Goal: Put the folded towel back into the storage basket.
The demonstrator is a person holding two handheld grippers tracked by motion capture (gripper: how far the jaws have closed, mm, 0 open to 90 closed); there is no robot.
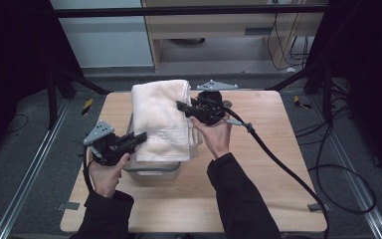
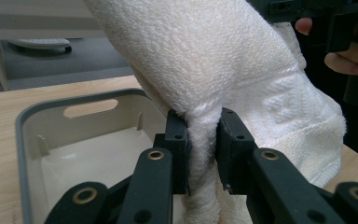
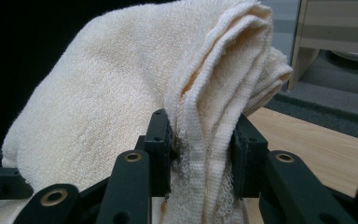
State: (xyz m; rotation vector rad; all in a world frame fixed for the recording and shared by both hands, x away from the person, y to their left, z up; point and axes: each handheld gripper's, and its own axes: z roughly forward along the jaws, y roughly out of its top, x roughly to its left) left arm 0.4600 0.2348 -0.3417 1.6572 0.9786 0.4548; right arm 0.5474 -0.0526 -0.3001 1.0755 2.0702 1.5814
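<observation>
Folded cream towel (image 1: 160,119) held up between my two grippers, above the grey bin (image 1: 151,169) that sits on the wooden bench (image 1: 258,169); the towel's lower end hangs over the bin's opening, whether it touches the rim I cannot tell.

My left gripper (image 1: 140,137), high view: comes in from the left at the towel's near left edge; my left hand (image 1: 107,174) wraps its body; grey three-cornered plate on top. Left gripper view: both jaws of my left gripper (image 2: 204,140) clamped on a bunched fold of towel (image 2: 223,60), cloth squeezed thin between the pads; below and to the left, the open bin (image 2: 28,140), pale inside, with a slot handle in its far wall.

My right gripper (image 1: 181,107), high view: bites the towel's right edge, farther up the bench than the left; my right hand (image 1: 216,134) under it, cable trailing off to the right. Right gripper view: jaws of my right gripper (image 3: 200,149) clamped on several stacked hems of the towel (image 3: 102,93), layered edges showing between the pads; bench surface at lower right.

Towel's top end stands toward the bench's far edge; the cloth sags a little between the two grips.
</observation>
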